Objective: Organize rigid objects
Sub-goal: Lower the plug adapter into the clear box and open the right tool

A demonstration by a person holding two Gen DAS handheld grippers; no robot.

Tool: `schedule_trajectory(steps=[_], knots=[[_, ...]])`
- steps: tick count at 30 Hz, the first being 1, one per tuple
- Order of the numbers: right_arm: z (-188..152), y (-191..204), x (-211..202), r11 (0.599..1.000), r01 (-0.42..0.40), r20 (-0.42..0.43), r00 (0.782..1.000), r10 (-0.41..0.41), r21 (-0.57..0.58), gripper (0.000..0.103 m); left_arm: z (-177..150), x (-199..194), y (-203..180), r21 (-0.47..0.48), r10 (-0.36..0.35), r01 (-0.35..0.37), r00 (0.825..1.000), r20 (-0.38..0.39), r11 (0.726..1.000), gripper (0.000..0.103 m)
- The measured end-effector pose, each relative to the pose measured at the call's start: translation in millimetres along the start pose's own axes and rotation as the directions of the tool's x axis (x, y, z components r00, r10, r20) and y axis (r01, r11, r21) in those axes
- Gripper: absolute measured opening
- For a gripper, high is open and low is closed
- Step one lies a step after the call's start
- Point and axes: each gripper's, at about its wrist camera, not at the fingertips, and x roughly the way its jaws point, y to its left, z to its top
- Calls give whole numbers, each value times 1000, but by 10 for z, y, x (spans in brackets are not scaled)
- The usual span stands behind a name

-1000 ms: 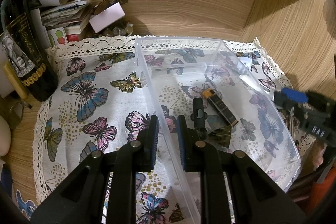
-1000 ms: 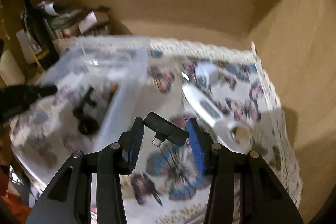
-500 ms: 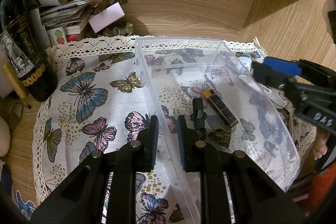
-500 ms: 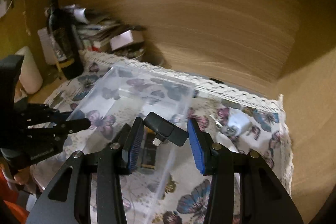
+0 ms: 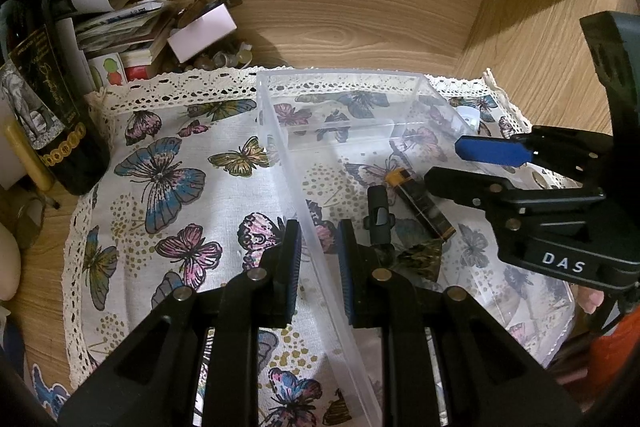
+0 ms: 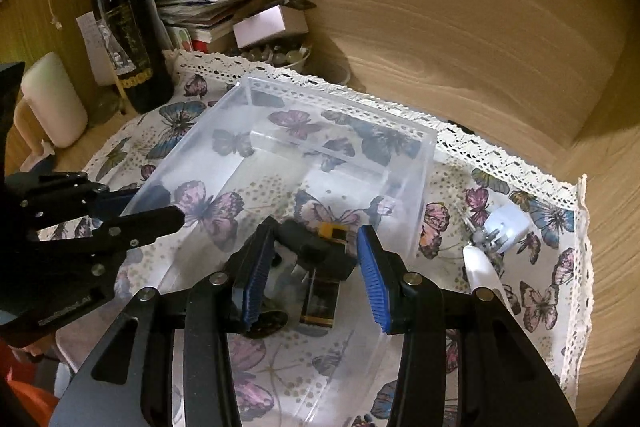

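The left gripper (image 5: pixel 318 259) is clamped on the near wall of a clear plastic bin (image 5: pixel 360 79) standing on a butterfly-print cloth (image 5: pixel 160 187). The right gripper (image 6: pixel 316 259), jaws part open, holds a small black adapter (image 6: pixel 316 253) above the bin's interior.

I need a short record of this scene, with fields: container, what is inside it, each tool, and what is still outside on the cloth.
container: clear plastic bin on the butterfly cloth
inside: black lighter with orange end, a black clip-like piece
left tool: shut on the bin's side wall
right tool: holds a black adapter above the bin
outside: white charger plug
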Motion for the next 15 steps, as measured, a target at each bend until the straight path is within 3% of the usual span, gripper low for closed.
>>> schedule_trajectory(steps=[8,15], knots=[[-15,-48,-166,999,30,46,998,-31,17,46,0,-1,-1,1,0,0,1000,0,1000,18],[-113,-248,-460,991,98,108,988,-107,92,53,0,-3,-3,2,0,0,1000,1,1000,18]])
